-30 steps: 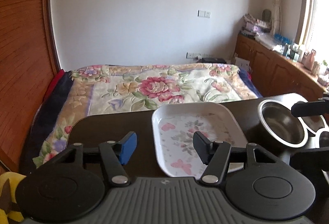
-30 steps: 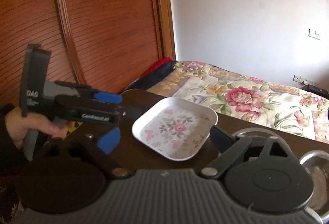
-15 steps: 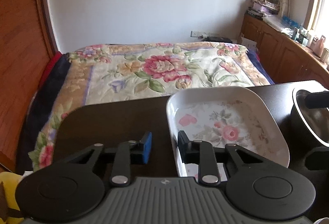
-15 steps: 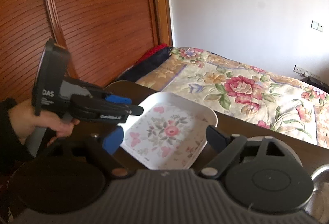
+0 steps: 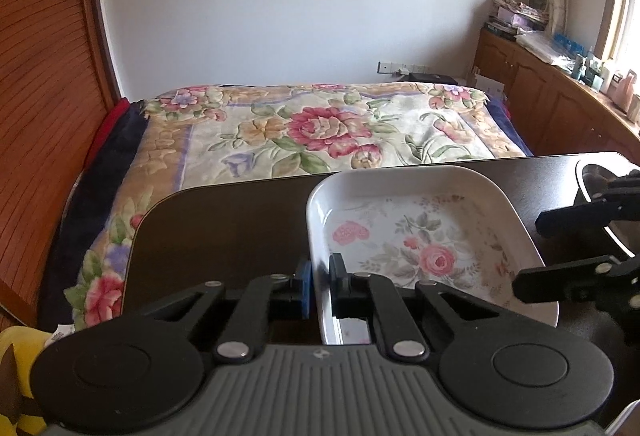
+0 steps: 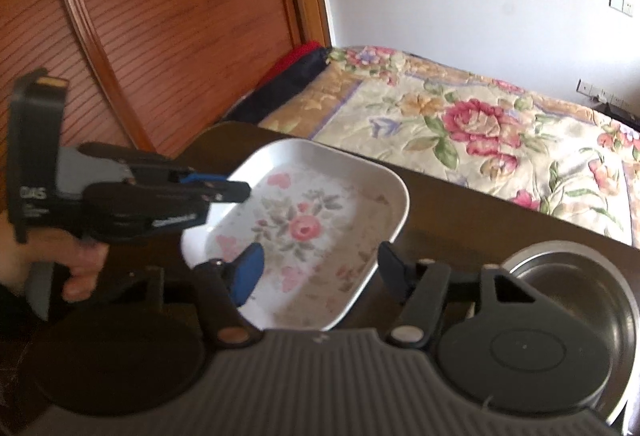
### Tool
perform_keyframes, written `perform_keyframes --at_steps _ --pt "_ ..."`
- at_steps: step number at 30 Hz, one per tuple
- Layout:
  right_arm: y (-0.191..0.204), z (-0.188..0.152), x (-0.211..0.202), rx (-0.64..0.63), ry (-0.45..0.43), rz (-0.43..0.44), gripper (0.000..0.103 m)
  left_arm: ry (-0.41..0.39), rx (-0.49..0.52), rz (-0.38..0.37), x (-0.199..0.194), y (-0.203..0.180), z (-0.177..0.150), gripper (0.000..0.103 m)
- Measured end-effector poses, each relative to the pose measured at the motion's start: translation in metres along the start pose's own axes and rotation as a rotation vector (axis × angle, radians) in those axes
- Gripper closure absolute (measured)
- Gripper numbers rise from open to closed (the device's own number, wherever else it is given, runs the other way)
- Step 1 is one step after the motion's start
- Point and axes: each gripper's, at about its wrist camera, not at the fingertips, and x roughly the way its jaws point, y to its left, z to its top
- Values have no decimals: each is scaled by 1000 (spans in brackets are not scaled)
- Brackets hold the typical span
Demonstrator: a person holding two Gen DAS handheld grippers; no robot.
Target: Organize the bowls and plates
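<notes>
A white rectangular plate with a pink flower print sits on the dark table. My left gripper is shut on the plate's left rim, one finger inside and one outside. In the right wrist view the plate lies ahead, with the left gripper clamped on its near-left edge. My right gripper is open, its fingers spread over the plate's near side. A steel bowl stands to the right, and also shows in the left wrist view.
A bed with a floral blanket lies beyond the table's far edge. A wooden wardrobe stands at the left. A wooden cabinet with clutter runs along the right wall under a window.
My left gripper has closed on the plate's left rim. My right gripper has moved in closer over the plate's near side and stays open.
</notes>
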Motion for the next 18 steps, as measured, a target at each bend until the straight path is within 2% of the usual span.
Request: perform_keyframes --at_steps 14,17,18 --pt "-2 0 21 2 60 -57 47 -23 -10 11 0 1 -4 86" --pt "-2 0 25 1 70 -69 55 -32 -18 11 -2 1 -7 86" --pt "-2 -1 27 -1 76 -78 60 -34 -18 13 -3 1 -7 86"
